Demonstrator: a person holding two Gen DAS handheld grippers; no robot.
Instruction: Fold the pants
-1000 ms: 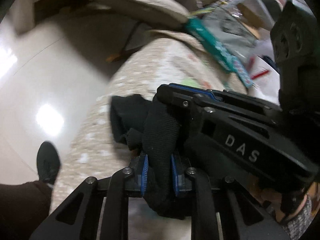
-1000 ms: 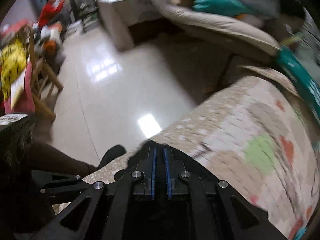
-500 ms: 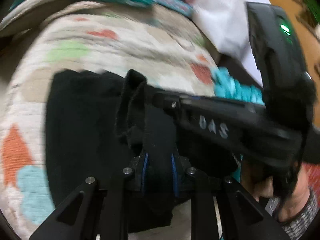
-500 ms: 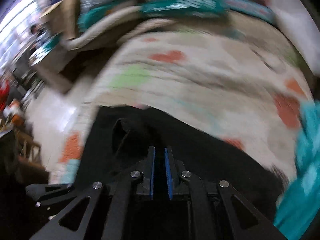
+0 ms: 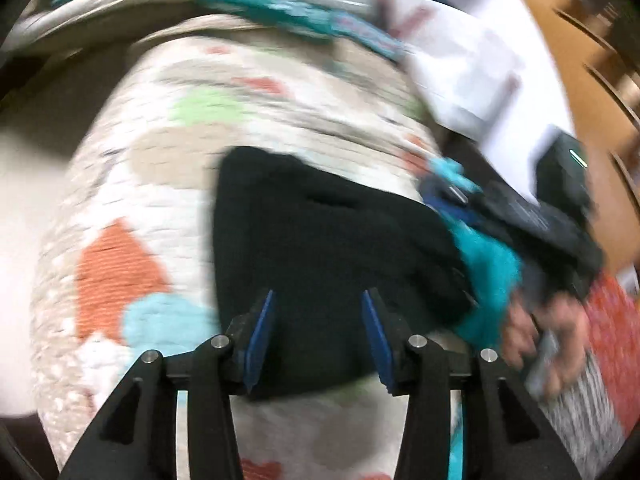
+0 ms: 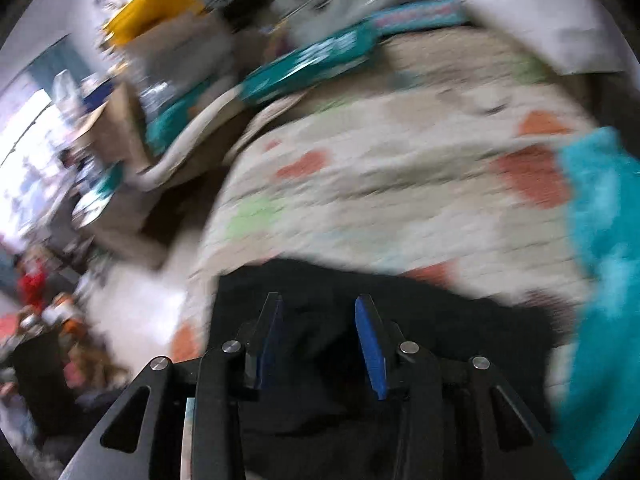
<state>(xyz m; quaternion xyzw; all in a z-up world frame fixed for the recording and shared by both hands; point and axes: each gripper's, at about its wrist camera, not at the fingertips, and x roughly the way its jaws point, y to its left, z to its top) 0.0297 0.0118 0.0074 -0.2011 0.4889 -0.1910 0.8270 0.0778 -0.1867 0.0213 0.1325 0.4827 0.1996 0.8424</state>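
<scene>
The black pants (image 5: 320,232) lie folded in a compact pile on the patterned quilt (image 5: 160,184). My left gripper (image 5: 318,300) is open and empty, just above the pile's near edge. My right gripper (image 6: 318,306) is open and empty over the same black pants (image 6: 440,320). In the left wrist view the right gripper's body (image 5: 532,216) and the hand holding it (image 5: 540,328) show at the right, blurred.
A teal fluffy cloth (image 5: 488,272) lies right beside the pants, also in the right wrist view (image 6: 600,240). A teal box (image 5: 288,12) and white paper (image 5: 472,64) sit at the quilt's far end. The floor (image 6: 132,312) and clutter are left.
Both grippers have opened and let go of the black pants, which now rest folded on the quilt. Both have pulled back a little; the views are blurred by motion.
</scene>
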